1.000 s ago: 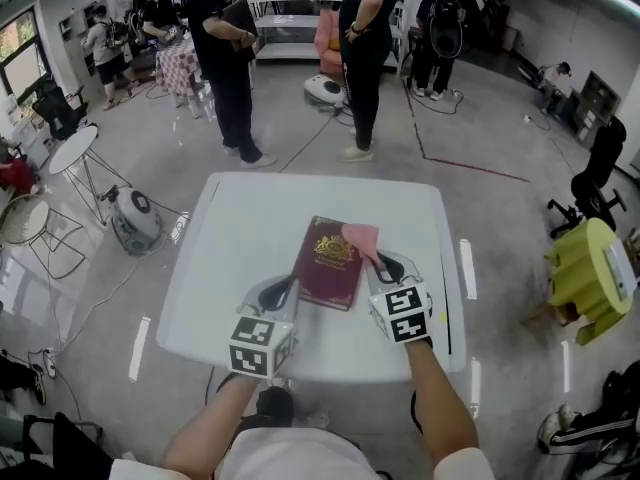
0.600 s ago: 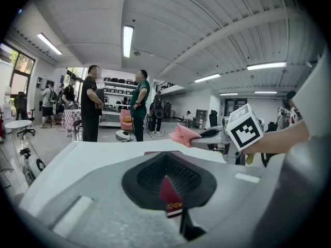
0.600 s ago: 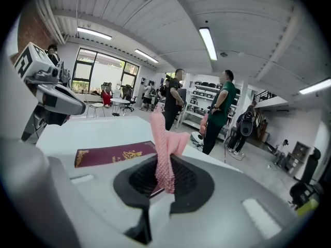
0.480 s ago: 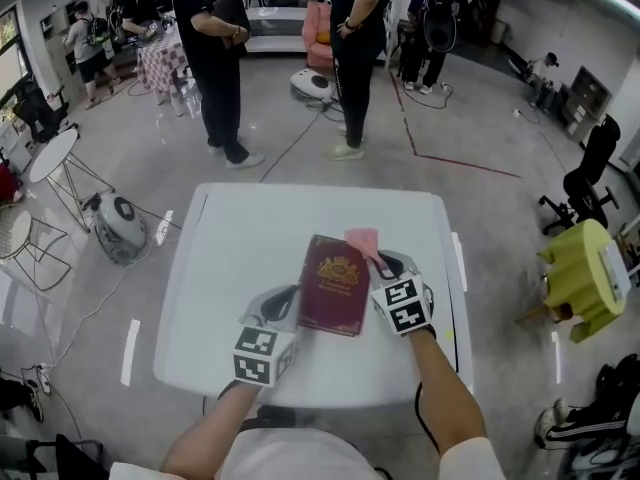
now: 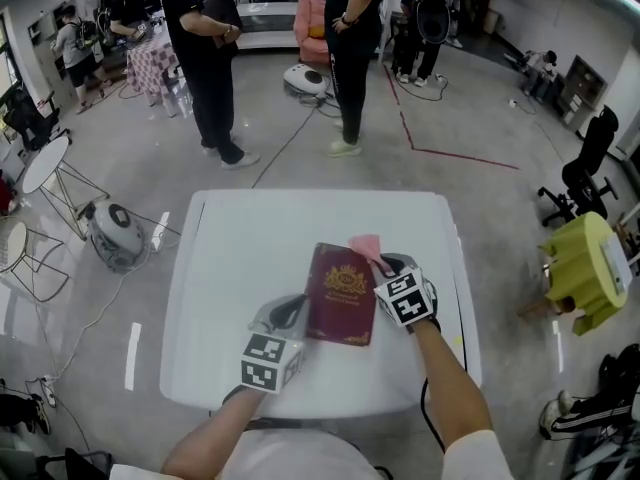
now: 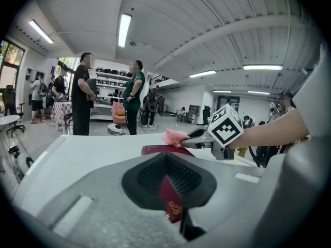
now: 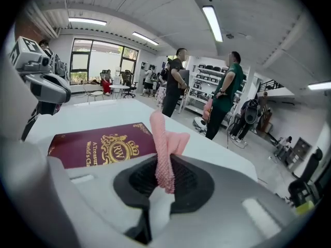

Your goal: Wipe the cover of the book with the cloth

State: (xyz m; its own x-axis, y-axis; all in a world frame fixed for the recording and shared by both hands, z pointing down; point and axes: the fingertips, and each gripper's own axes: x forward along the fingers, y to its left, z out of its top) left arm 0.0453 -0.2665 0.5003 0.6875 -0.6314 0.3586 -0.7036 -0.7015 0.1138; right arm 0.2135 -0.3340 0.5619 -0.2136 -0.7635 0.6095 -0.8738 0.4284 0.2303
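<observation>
**Pink cloth at the cover's far corner: the wipe is in hand**

Maroon and gold-stamped, the closed hardcover book lies flat and cover up on the white square table, a little toward your side. Your left gripper is clenched on the book's near-left edge. Its own view shows the maroon board pinched between the pads, so the book is anchored. Your right gripper is clamped on the pink knitted cloth. A fold of it stands up out of the jaws, and the loose end sits at the book's far right corner. Whether the cloth is actually pressing on the cover there, I cannot tell.

I judge this to be the wiping step, at or near the start of a stroke — most of the cover lies bare beside the cloth. The next move calls for you to lower the right gripper until the cloth lies flat on the cover. Then drag it with light pressure across toward the left gripper's side and down the length of the book. Hold the left grip firm so the book does not slide or pivot on the smooth table — and end each stroke short of the left jaws.
</observation>
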